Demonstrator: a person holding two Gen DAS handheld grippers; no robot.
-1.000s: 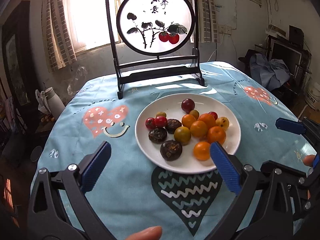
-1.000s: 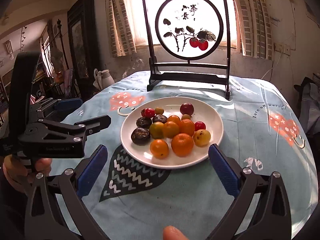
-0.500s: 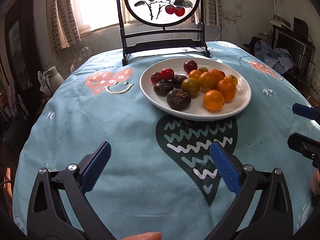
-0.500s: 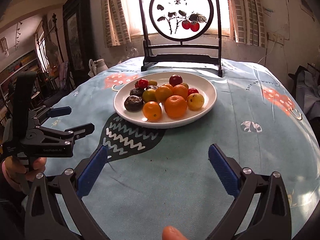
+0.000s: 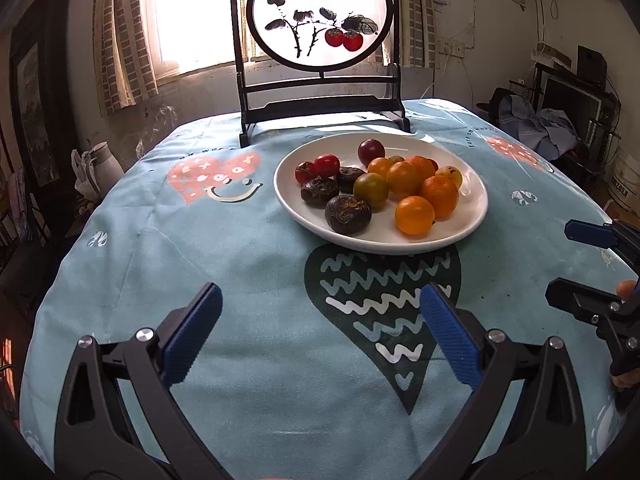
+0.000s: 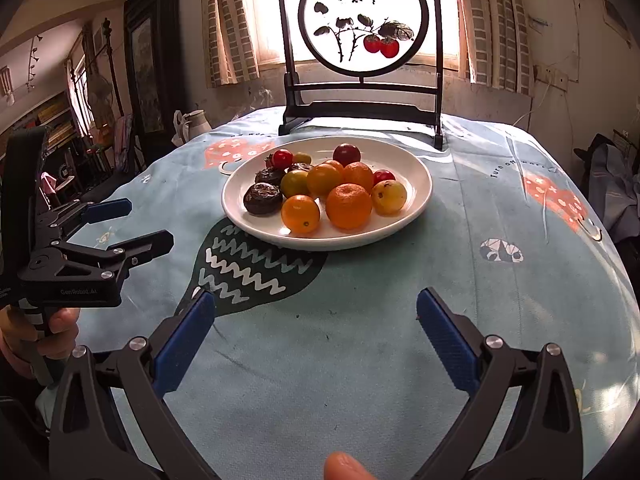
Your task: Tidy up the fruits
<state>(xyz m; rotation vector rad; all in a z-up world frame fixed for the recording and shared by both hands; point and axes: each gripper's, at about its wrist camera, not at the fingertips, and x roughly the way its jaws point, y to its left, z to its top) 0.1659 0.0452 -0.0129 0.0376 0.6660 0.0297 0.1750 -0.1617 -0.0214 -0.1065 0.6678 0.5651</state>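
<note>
On the desk [image 5: 256, 360], covered by a pale blue printed cloth, a white plate [image 5: 472, 216] stands toward the far side, in front of a framed round painted screen [image 5: 320, 16]. All the fruits [image 5: 384, 188] in view lie on that plate, loosely sorted: dark brown ones [image 5: 347, 214] and small red ones [image 5: 326, 165] at its left, oranges [image 5: 414, 215] heaped at its right, a yellowish one [image 6: 389, 197] at the far right. No fruit is seen on the cloth.

Left gripper [image 5: 318, 334]: jaws spread wide, nothing between them, held above the cloth near the desk's front edge, well short of the plate. Right gripper [image 6: 314, 334]: likewise spread and empty, alongside the left one.

This arrangement fits either fruits already grouped on the plate or a pile awaiting finer sorting; the views do not settle which.

Risks noted:
- The oranges are stacked against each other; lifting or nudging one could set its neighbours rolling over the shallow rim.
- Small round fruit may squirt out of flat pads if pinched off-centre, or bruise under hard closure.
- The plate sits on loose cloth and may slide if pushed sideways.
- The two grippers are close together; crossing paths could cause a knock.
</note>
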